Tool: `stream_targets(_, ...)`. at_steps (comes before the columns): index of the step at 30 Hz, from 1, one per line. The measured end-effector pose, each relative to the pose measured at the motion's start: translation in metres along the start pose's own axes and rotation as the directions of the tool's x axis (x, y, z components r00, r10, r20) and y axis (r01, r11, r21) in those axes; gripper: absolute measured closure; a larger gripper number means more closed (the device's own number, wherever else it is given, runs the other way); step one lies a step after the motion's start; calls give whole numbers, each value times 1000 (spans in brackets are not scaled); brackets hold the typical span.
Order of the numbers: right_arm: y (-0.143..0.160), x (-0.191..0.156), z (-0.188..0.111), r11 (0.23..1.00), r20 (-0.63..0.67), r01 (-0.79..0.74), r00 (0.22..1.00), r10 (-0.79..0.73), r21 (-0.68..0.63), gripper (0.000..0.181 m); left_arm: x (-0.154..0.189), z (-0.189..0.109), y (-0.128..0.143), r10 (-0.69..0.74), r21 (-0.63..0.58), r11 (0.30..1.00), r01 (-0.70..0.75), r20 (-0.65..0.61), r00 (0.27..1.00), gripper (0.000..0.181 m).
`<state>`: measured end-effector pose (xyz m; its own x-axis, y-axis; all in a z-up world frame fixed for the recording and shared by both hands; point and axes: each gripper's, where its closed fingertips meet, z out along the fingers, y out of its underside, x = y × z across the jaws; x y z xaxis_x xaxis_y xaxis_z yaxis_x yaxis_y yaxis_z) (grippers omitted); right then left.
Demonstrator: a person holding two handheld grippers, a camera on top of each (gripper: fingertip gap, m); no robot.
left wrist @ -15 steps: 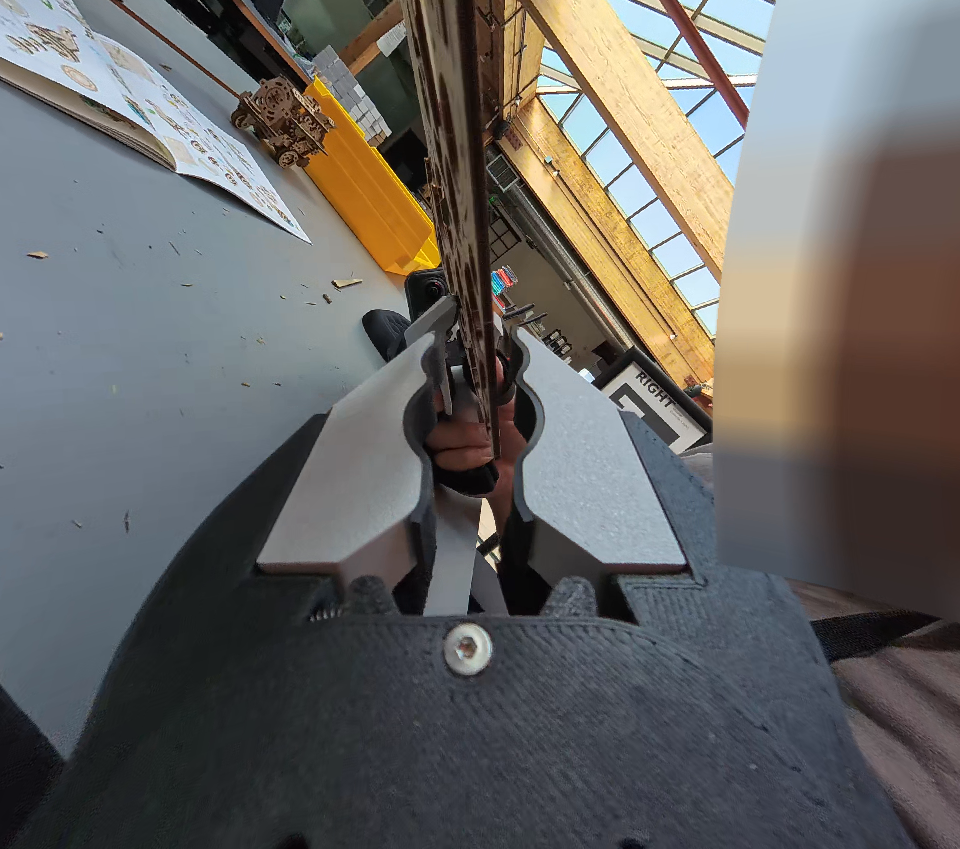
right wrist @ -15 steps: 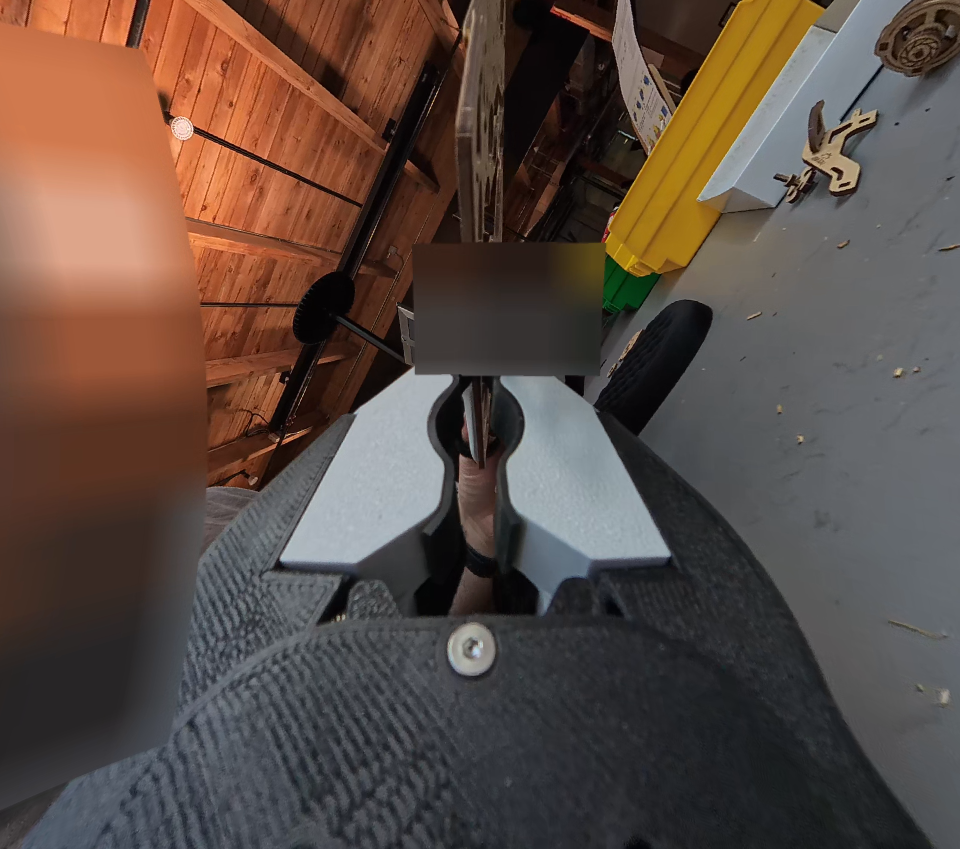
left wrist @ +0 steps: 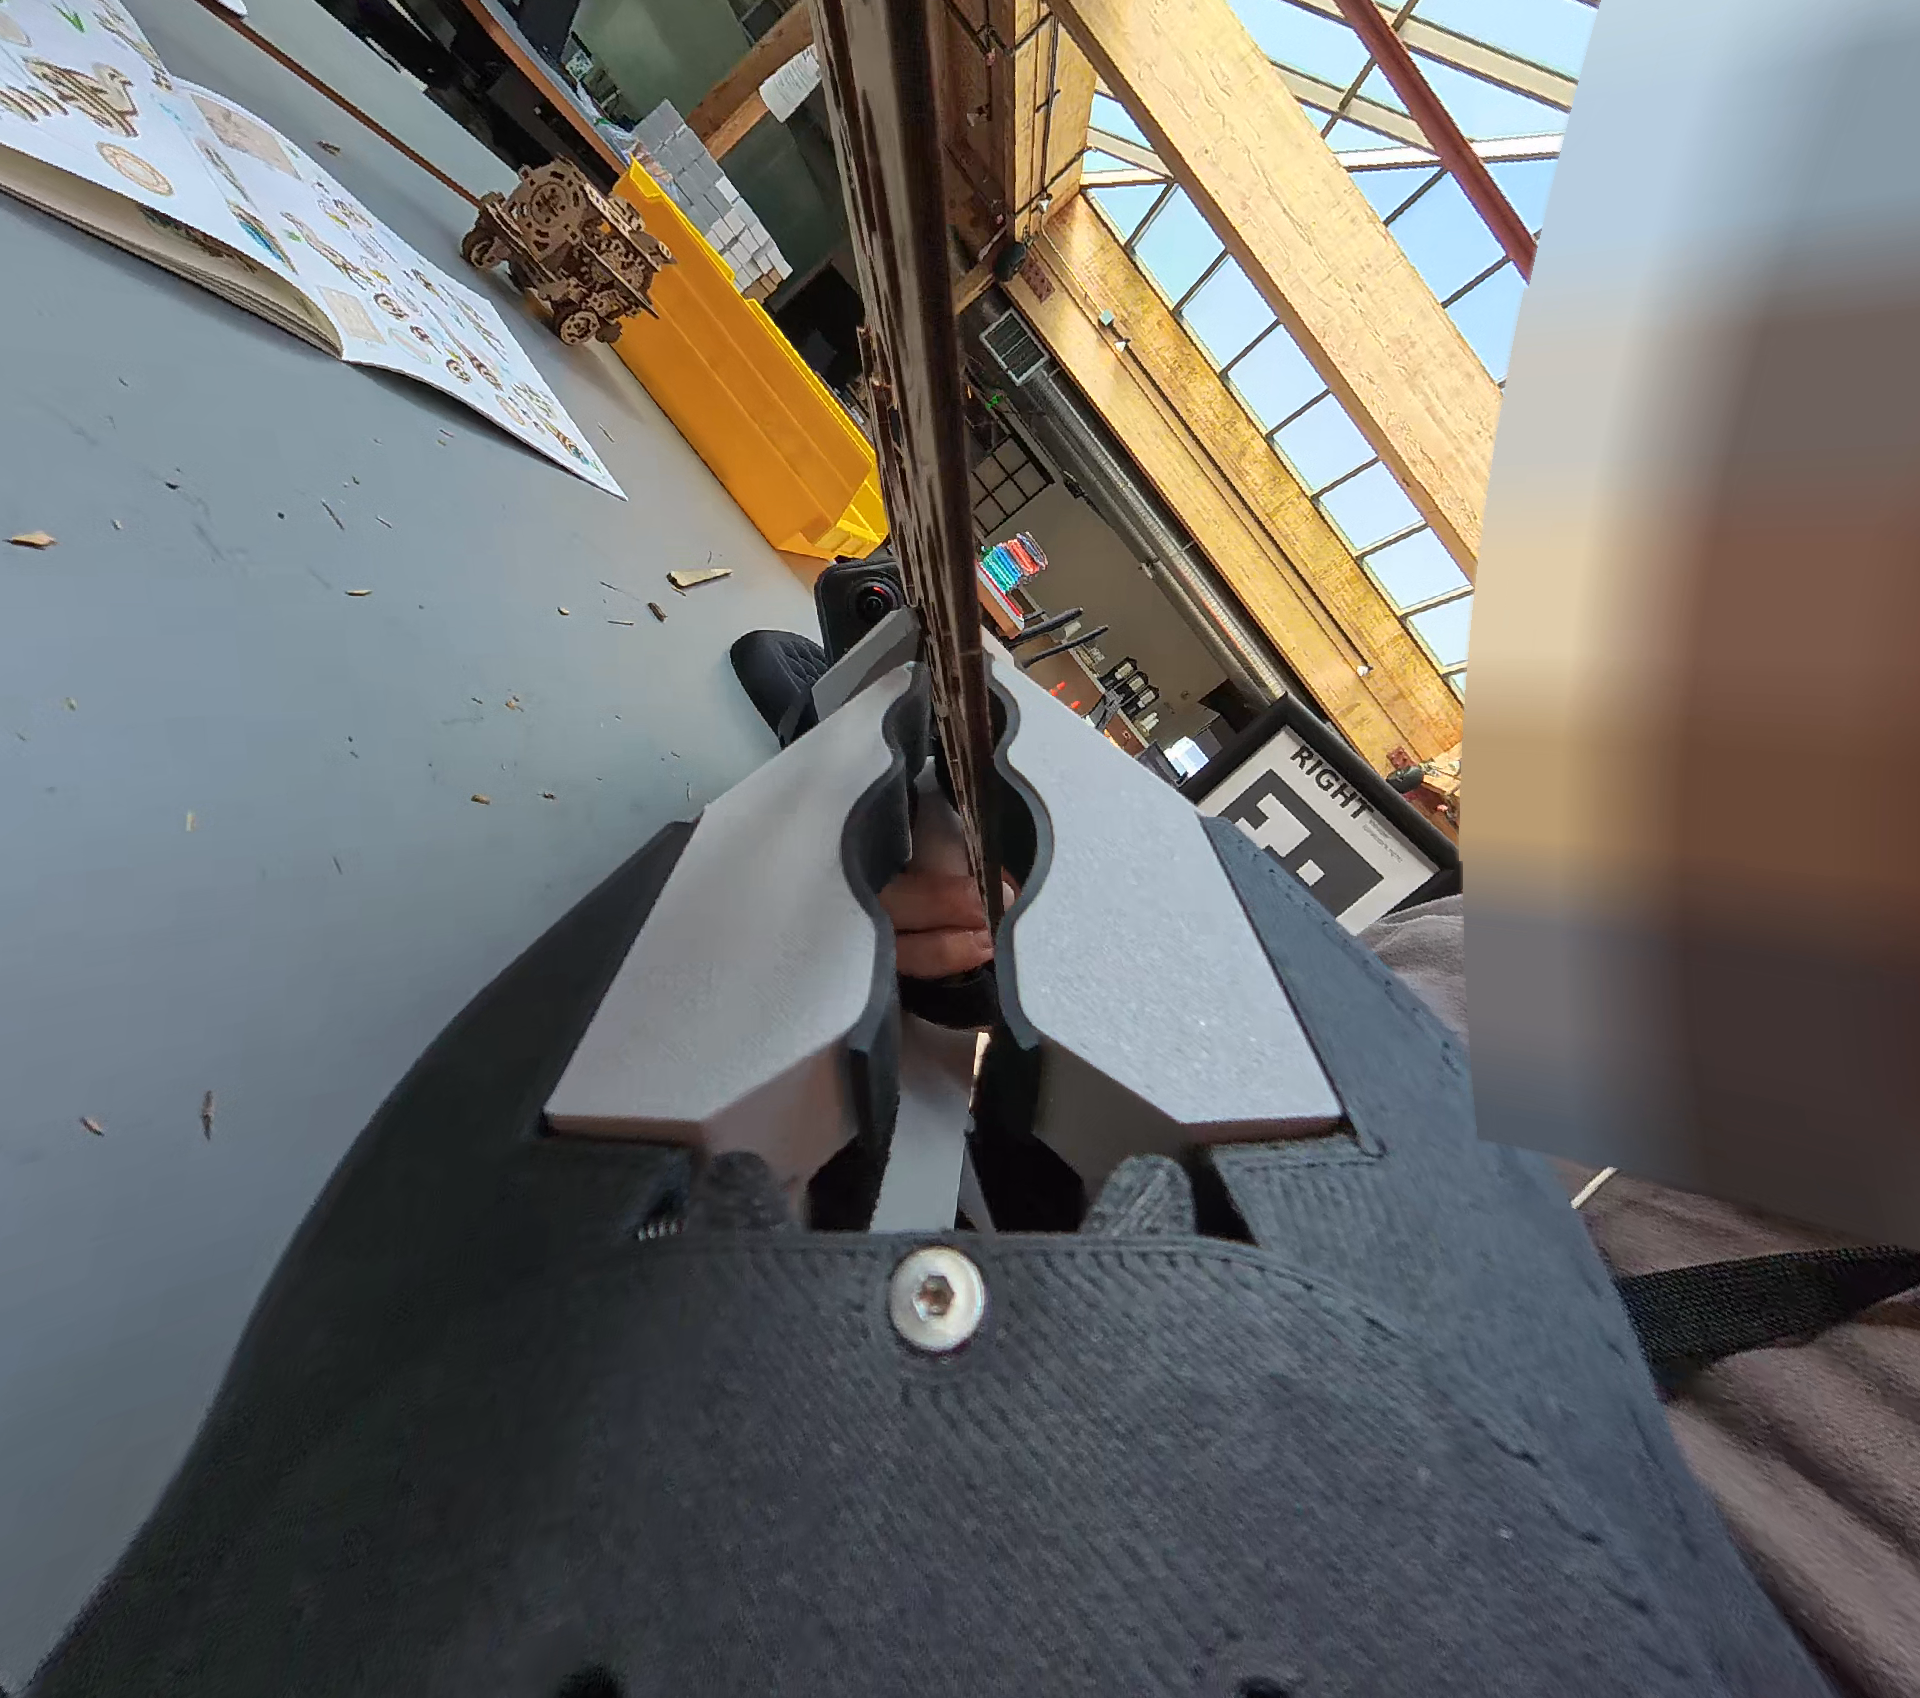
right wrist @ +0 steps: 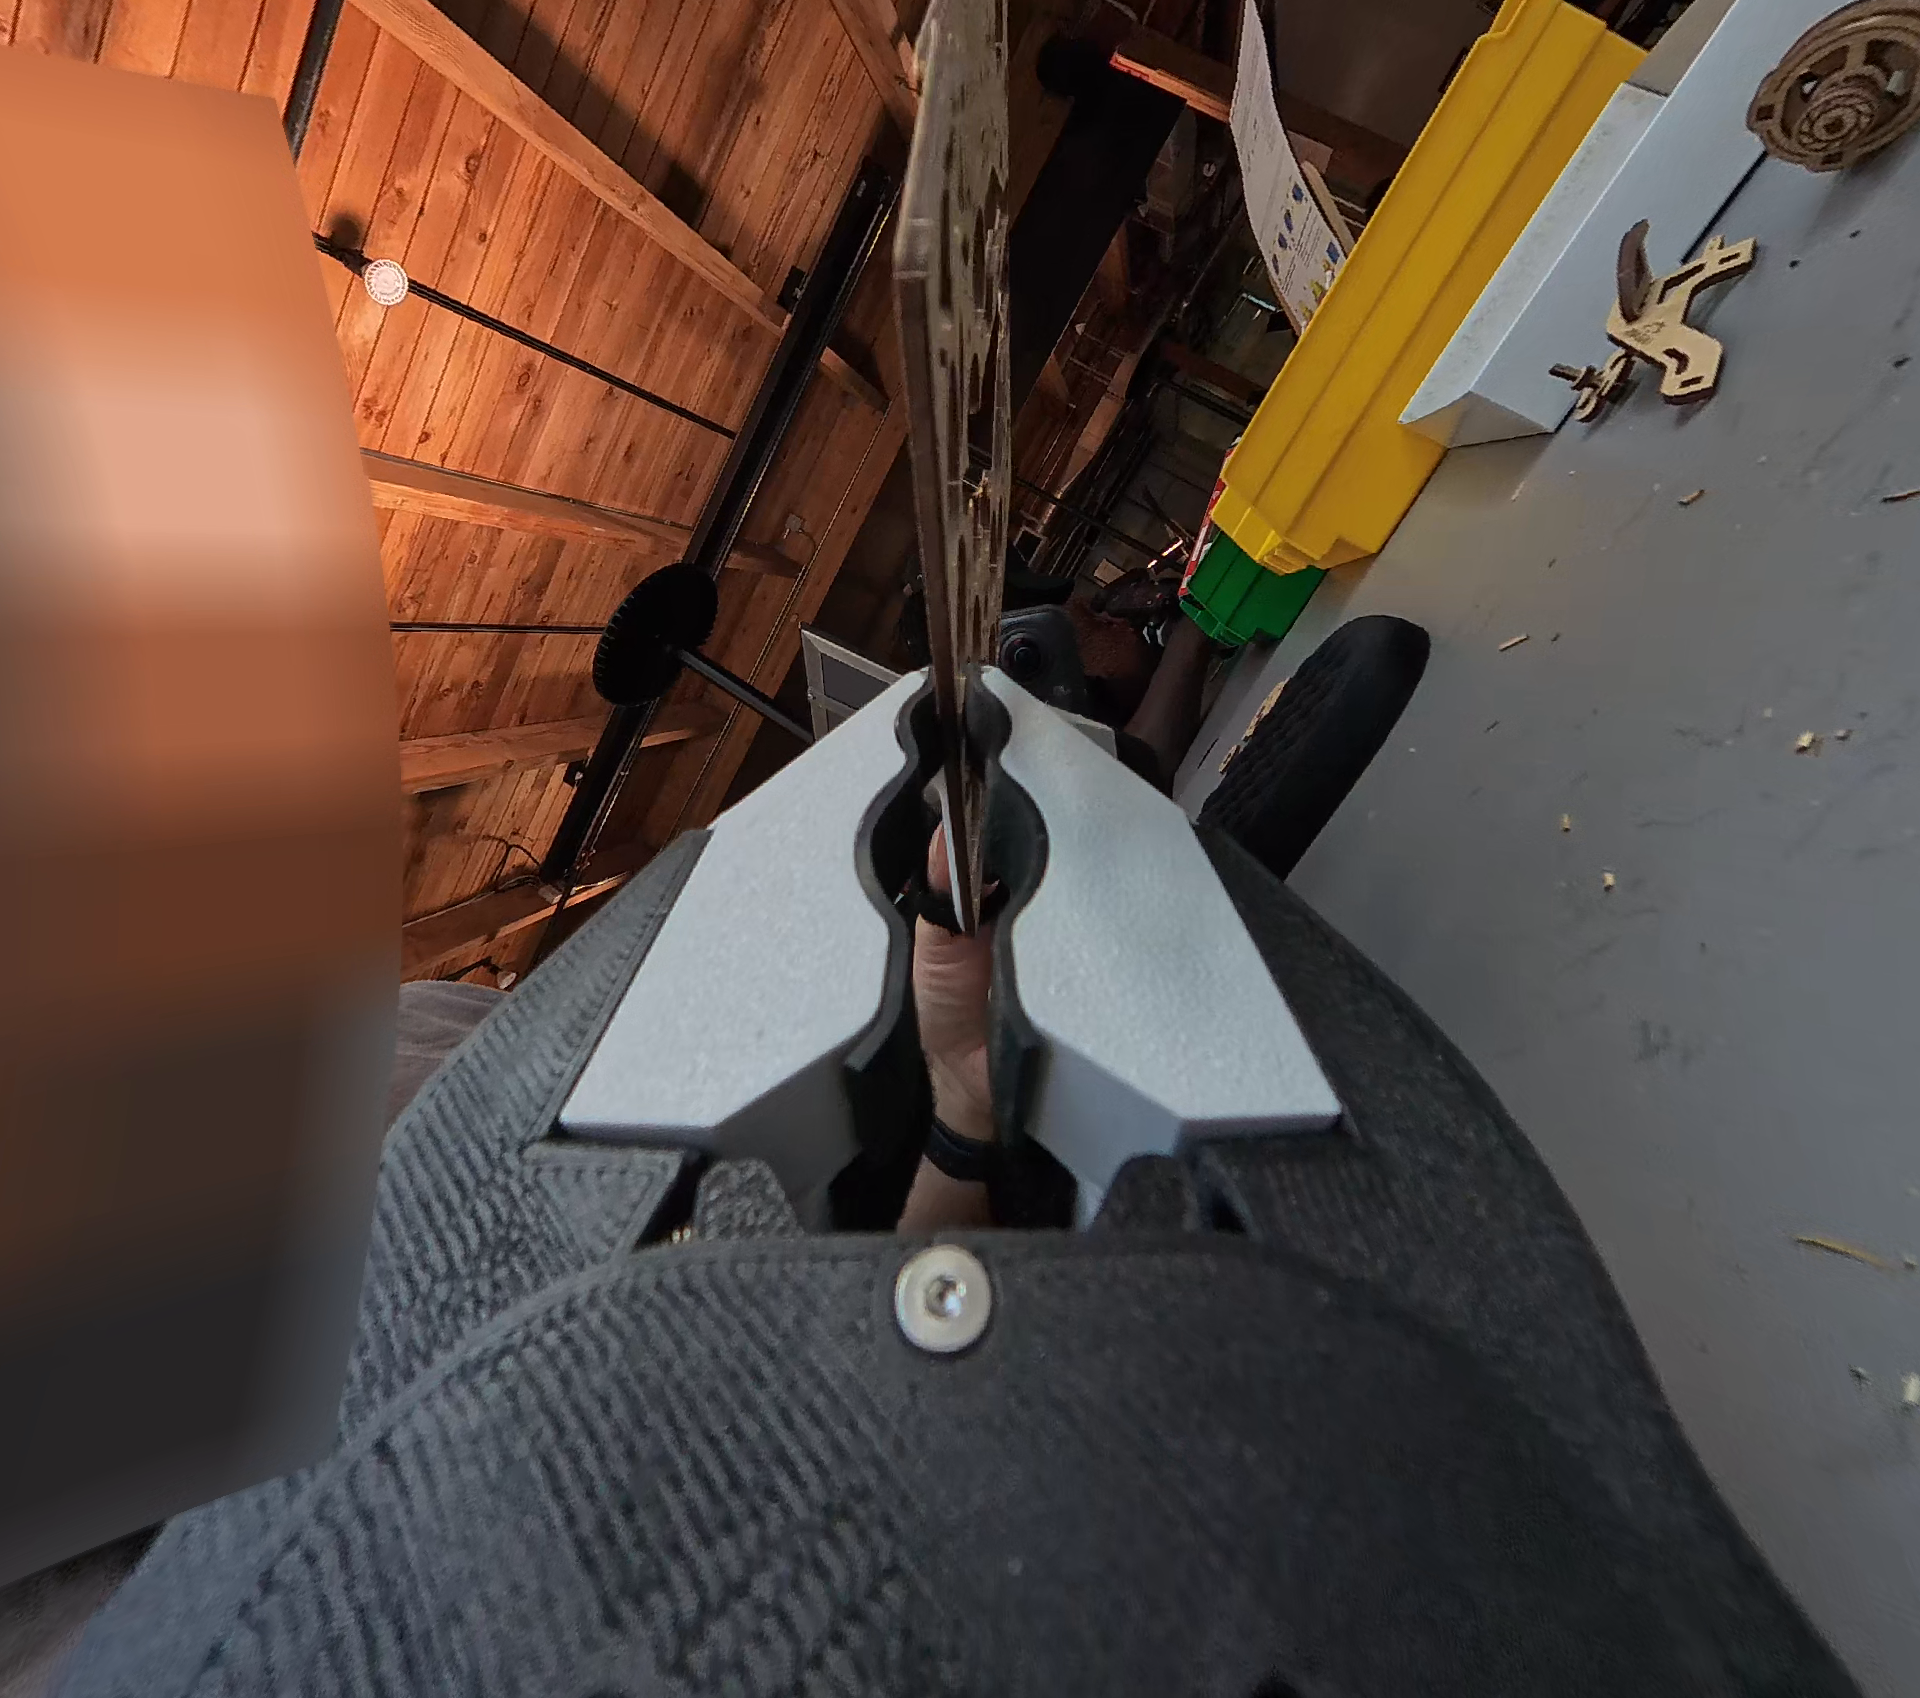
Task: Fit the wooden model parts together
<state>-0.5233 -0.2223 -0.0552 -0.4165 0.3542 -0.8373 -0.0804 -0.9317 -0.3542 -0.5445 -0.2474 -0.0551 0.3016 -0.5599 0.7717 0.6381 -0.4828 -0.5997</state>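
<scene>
Littering grey table (left wrist: 260, 765), wood chips (left wrist: 696, 576), skylights (left wrist: 1299, 360)

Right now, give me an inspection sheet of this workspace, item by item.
Surface: grey table, littered with wood chips.
Job's things: thin wooden sheet, seen edge-on, held by both grippers; assembled wooden model; loose wooden part; round wooden gear piece.
Clutter: open instruction booklet; yellow bin; green bin.
Grippers: left gripper and right gripper both shut on the sheet.
Cables: nothing seen.
Surroundings: timber beams, skylight.
</scene>
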Motion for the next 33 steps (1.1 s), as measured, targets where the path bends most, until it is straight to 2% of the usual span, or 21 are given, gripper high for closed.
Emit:
stream_targets(11,0,2,-2,1000,-19,11,1000,-11,11,180,-1,1,0,-22,1,1000,22,-10,1000,177)
stream_targets(27,-3,7,-4,1000,-45,-12,999,13,29,180,-9,2,-7,24,15,1000,-25,68,997,179)
stream_targets(33,0,10,-2,1000,-56,-17,998,17,8,180,-12,8,7,23,-60,998,-18,81,996,177)
